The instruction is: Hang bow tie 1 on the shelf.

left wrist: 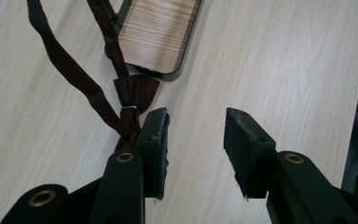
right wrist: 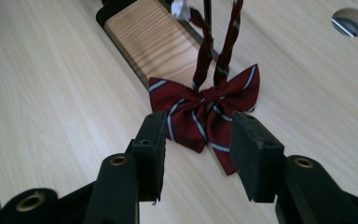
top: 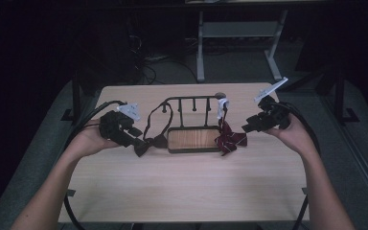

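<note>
A red striped bow tie [right wrist: 205, 116] lies on a pale wooden table [top: 187, 187], hanging by its strap from the right end of a small black rack [top: 191, 103] and spread against the right corner of the rack's wooden base [top: 193, 139]. A white tag [top: 222, 102] sits where the strap loops over the rack. In the right gripper view the tie's lower wings reach in between the two black jaws, which stand apart with open space on either side of the cloth; the pads are not pressing on it.

At the rack's left end a second, dark bow tie [left wrist: 137, 91] rests on the table just off the base's corner, its strap [left wrist: 70, 74] rising in two bands toward the rack. The left gripper [left wrist: 196, 128] has its jaws parted over bare tabletop, the strap running just outside the left jaw, close beside it; whether they touch cannot be told. Nothing lies between these jaws.

From the high view, the left gripper [top: 139, 143] and the right gripper [top: 245, 128] flank the rack, each held in a person's hand with forearms entering from the bottom edge and black cables trailing back off the table. A round hole [right wrist: 351, 21] is cut in the tabletop beyond the rack. Behind the table, the room is dark, with the white legs of another desk [top: 239, 43] showing.
</note>
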`<state>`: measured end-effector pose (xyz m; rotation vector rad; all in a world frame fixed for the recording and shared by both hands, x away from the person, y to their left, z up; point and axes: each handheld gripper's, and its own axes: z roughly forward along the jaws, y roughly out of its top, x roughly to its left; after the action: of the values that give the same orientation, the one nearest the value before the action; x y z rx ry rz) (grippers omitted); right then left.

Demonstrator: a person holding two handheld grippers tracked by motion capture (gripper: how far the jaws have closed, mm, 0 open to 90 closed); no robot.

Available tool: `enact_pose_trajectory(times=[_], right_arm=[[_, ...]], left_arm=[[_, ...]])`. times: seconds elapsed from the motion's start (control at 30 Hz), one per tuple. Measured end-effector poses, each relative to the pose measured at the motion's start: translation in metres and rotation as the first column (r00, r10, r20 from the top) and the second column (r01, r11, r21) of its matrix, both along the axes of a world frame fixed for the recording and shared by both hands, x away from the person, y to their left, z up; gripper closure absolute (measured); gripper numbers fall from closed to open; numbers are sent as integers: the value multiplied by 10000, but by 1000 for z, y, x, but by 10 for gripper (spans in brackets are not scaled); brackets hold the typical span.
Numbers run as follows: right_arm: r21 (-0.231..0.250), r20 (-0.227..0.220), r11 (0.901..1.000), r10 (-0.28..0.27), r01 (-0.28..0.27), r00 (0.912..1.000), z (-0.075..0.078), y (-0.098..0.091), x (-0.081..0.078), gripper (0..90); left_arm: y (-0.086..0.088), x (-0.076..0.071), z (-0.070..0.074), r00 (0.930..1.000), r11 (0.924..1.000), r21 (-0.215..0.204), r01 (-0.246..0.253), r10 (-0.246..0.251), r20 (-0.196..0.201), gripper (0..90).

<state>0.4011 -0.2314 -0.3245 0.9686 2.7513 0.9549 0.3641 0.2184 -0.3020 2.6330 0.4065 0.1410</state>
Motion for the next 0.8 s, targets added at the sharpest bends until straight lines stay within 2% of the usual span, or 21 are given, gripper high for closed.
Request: enact_pose_trajectory(times=[0.47, 0.8], right_arm=[[101, -272, 9999, 128, -125, 9995, -18, -16, -17, 513], [144, -379, 9997, 220, -215, 9990, -32, -22, -33, 493]], left_arm=[[4, -8, -11, 9999, 10000, -18, -94, 94, 54, 550], [10, -18, -27, 9997, 9997, 69, -227, 227, 2, 516]])
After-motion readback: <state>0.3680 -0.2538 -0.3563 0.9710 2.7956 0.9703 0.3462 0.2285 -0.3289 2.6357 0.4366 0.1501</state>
